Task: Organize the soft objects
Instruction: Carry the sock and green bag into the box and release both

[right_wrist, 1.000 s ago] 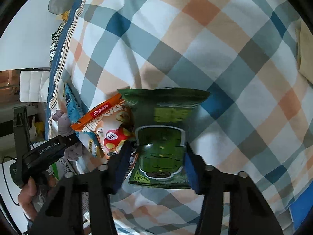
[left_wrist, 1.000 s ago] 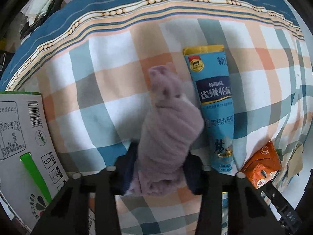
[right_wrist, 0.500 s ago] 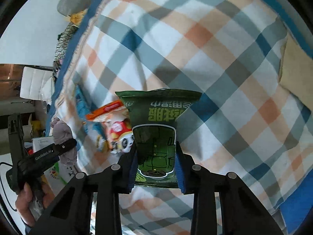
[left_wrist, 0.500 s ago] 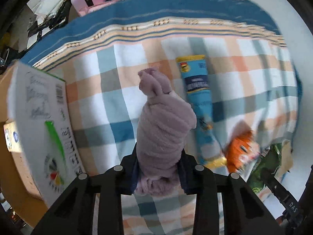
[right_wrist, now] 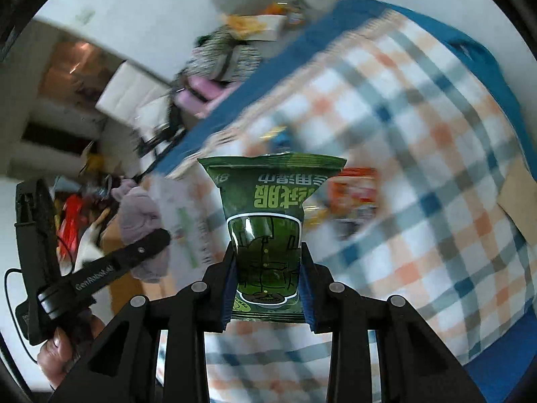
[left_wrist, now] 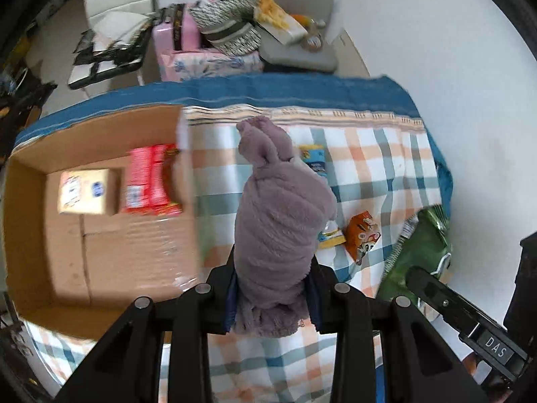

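Note:
My left gripper (left_wrist: 272,297) is shut on a rolled mauve fluffy cloth (left_wrist: 278,228) and holds it up above the checked bedspread (left_wrist: 379,164). My right gripper (right_wrist: 266,288) is shut on a green snack bag (right_wrist: 268,221), lifted off the bed. The green bag also shows at the right of the left wrist view (left_wrist: 419,248). The cloth and left gripper show at the left of the right wrist view (right_wrist: 141,231). An open cardboard box (left_wrist: 100,255) sits on the bed to the left of the cloth.
The box holds a tan carton (left_wrist: 89,191) and red packets (left_wrist: 149,179). A blue tube (left_wrist: 317,164) and an orange snack pack (left_wrist: 364,235) lie on the bedspread. Bags and a chair (left_wrist: 231,33) stand beyond the bed's far edge.
Both grippers have risen well above the bed with their loads. The left wrist view now looks down into the open box, and the right wrist view has tilted up towards the room.

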A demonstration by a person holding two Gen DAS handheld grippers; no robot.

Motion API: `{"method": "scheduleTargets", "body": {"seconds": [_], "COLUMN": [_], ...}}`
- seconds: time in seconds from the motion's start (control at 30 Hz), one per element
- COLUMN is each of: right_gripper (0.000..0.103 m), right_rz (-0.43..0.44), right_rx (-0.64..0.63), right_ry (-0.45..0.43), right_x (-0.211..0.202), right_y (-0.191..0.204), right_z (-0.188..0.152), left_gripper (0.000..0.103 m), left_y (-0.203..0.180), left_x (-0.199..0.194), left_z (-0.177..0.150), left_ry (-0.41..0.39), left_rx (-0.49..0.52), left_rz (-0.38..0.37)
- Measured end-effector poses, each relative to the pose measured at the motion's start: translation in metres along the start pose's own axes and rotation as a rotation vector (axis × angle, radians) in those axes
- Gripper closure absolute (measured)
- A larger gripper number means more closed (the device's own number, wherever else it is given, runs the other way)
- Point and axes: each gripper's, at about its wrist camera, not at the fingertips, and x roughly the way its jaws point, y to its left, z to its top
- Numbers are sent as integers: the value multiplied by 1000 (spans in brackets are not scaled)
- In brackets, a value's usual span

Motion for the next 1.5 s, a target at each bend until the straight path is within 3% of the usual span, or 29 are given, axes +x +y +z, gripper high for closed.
{"method": "scheduleTargets", "body": {"seconds": [0.17, 0.33, 0.53, 0.73, 1.1, 1.33, 1.43, 1.5], "right_gripper": [69, 69, 69, 69, 69, 67, 60, 52], "right_rz": [57, 69, 23, -39, -170, -219, -232, -229], "right_rx": [-135, -235, -309, -338, -339, -328, -326, -322], "right_ry": [22, 62, 113, 155, 229, 257, 264, 267], "right_x": [5, 31, 80, 128, 194, 215, 218, 219], "right_y": [85, 153, 211, 246, 256, 250, 250, 251], "right_z": [-14, -31, -50, -63, -71, -68, -67, -66], "left_gripper": [73, 73, 73, 73, 70, 65, 50, 34], "left_y": [57, 130, 218, 272, 290, 289, 289, 287], "left_x": [-41, -64, -47, -11, 45, 56, 54, 50], "left_z": [-7, -7, 3, 21, 54, 62, 62, 62], "left_ry": [-61, -102, -70, 6, 126, 156, 147, 134], "left_rx": [-73, -166, -254, -290, -258, -247, -238, -229], "left_rz": [26, 99, 206, 239, 217, 221, 224, 225]}}
